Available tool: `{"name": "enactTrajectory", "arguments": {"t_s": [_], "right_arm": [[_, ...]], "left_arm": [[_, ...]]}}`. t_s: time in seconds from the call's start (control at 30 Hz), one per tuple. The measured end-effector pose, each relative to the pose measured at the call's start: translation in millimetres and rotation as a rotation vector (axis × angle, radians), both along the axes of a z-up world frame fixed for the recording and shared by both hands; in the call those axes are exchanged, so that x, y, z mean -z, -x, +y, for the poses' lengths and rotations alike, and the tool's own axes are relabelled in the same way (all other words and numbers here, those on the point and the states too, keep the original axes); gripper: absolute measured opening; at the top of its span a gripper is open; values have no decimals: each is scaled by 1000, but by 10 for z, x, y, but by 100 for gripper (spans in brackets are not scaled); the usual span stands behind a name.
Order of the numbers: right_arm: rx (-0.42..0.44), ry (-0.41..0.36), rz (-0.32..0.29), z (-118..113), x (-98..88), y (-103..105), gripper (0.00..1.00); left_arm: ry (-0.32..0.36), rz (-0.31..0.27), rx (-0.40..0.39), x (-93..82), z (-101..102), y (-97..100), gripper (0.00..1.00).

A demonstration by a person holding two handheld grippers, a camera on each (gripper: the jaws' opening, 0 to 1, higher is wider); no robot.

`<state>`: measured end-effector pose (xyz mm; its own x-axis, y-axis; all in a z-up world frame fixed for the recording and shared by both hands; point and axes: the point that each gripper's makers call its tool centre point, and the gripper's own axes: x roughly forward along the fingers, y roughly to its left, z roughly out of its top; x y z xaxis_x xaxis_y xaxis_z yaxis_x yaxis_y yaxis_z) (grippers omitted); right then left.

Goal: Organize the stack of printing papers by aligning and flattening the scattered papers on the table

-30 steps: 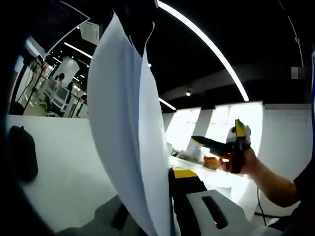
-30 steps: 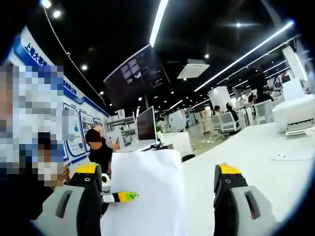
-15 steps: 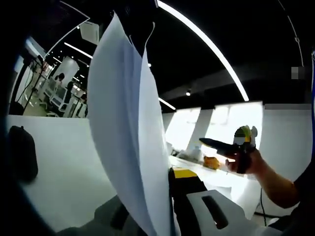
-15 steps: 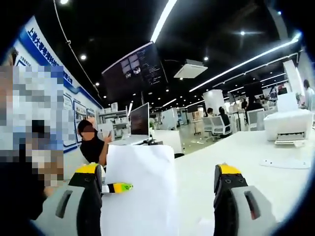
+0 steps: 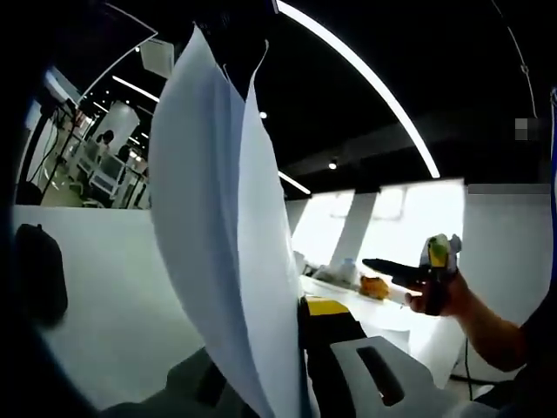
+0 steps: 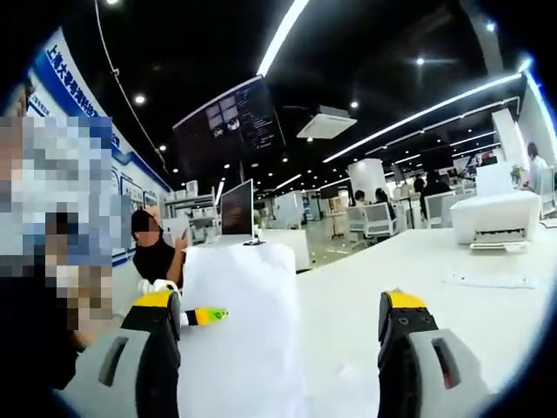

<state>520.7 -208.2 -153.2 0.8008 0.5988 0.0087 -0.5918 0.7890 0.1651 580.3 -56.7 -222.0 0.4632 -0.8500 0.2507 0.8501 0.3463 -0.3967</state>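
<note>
The left gripper (image 5: 287, 383) is clenched on the stack of printing papers (image 5: 222, 235), which stands on edge between its jaws and rises well above them, the sheets fanning apart at the top rather than lying flush. In the right gripper view the same stack (image 6: 239, 335) stands upright over the white table (image 6: 409, 270), towards the table's left side, with the left gripper's yellow-tipped jaw (image 6: 202, 316) touching its left edge. The right gripper (image 6: 278, 348) is released, its jaws spread wide with the stack standing between them but apart from both; seen from the left gripper view, it (image 5: 409, 272) is held by a hand (image 5: 444, 296) well clear of the paper. Whether the stack's lower edge rests on the table cannot be told. A white printer (image 6: 496, 218) sits at the far right edge, and a loose sheet (image 6: 487, 279) lies flat near it, unaligned with the stack. Judged risks: the single-sided grip low on the stack may let the upper sheets curl, splay or slip out; closing the right gripper on fanned edges could crease them; and the loose sheet may be missed.
</note>
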Motion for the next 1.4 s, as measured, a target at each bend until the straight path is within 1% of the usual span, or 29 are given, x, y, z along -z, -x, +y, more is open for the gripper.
{"name": "enactTrajectory", "arguments": {"t_s": [0.07,0.4,0.5,0.63,1.17,1.3,1.4], "right_arm": [[11,16,-1,-29,23,41,90],[64,12,-3,-168,58,169,90],[72,19,-1,-120,82,240,90],[88,31,1,-162,106,264,90],[110,19,6,-295,123,322,90],[124,25,7,-373,131,338,90],[136,13,5,-425,121,362,90]], "left_arm": [[-1,-1,0,0,-1,2,7],[2,-4,-2,-4,5,3,7],[2,-4,-2,-5,6,3,7],[2,-6,-1,-5,5,3,7],[2,-8,0,-9,6,5,7],[3,-6,0,-10,7,5,7],[0,-7,0,-8,4,7,7]]}}
